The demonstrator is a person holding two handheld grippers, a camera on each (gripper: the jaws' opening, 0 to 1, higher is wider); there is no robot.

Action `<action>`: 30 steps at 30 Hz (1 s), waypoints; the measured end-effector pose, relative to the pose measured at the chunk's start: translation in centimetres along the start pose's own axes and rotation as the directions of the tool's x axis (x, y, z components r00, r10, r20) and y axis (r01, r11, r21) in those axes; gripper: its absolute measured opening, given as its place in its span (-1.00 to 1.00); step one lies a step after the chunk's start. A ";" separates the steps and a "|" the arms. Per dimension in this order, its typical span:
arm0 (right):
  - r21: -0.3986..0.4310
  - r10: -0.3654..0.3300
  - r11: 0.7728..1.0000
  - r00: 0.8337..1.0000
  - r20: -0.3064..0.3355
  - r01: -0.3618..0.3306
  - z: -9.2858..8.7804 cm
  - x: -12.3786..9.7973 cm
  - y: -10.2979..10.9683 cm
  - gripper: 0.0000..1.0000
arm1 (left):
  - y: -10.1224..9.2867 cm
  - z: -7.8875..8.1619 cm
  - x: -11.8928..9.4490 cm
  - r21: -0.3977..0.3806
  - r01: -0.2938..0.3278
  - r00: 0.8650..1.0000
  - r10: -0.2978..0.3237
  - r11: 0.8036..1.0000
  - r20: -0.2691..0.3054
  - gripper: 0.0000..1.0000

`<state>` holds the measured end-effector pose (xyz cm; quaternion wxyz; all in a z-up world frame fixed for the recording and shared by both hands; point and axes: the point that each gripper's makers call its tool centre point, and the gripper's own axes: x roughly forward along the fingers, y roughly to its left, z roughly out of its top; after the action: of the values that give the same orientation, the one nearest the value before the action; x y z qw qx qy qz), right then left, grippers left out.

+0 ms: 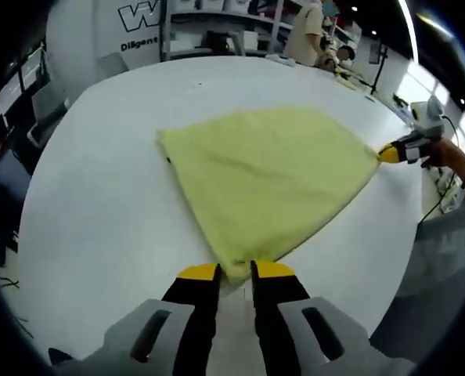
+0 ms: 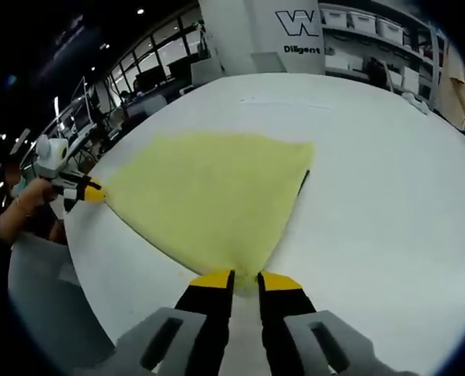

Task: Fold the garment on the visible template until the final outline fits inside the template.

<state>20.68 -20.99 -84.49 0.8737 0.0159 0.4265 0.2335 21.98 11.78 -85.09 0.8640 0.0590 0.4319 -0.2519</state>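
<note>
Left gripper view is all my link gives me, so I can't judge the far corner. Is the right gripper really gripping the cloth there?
Observer: Yes. In the right gripper view, the right gripper has its yellow tips pinched on a corner of the cloth.
Operator: And my own corner, how close is it to the table edge?
Observer: From that side, the left gripper holds its corner right at the edge of the white table.
Operator: Is any cloth hanging over?
Observer: None that I can see. The cloth lies flat, and a strip of white table shows between its near edge and the table rim.
</note>
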 end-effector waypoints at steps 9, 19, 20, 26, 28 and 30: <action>0.000 0.031 1.000 0.997 0.071 -0.031 1.4 -0.8 1.8 -0.10 | 0.1 1.4 -1.4 -0.002 -0.024 0.997 0.024 1.000 0.074 -0.09; -0.025 0.015 1.000 0.994 0.112 -0.012 1.7 -2.6 3.3 0.57 | -0.9 1.8 -3.3 -0.008 -0.036 0.993 0.036 0.999 0.111 0.44; -0.026 0.015 1.000 0.993 0.114 -0.012 1.7 -2.8 3.4 0.63 | -0.9 1.8 -3.5 -0.009 -0.037 0.993 0.038 0.999 0.112 0.48; -0.043 0.008 0.999 0.991 0.132 -0.003 1.7 -4.0 4.7 0.95 | -1.6 1.9 -5.1 -0.003 -0.040 0.991 0.040 0.999 0.124 0.68; -0.047 0.010 0.999 0.991 0.135 -0.003 1.7 -4.4 5.2 0.98 | -2.0 2.0 -5.7 0.000 -0.044 0.991 0.043 0.999 0.129 0.72; -0.059 0.006 0.998 0.990 0.141 0.003 1.8 -4.9 5.5 0.98 | -2.3 1.9 -6.2 0.002 -0.045 0.991 0.044 0.999 0.129 0.76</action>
<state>17.27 -17.79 -78.52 0.9016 0.0068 0.3564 0.2451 19.09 11.52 -78.87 0.8954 0.0541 0.3731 -0.2369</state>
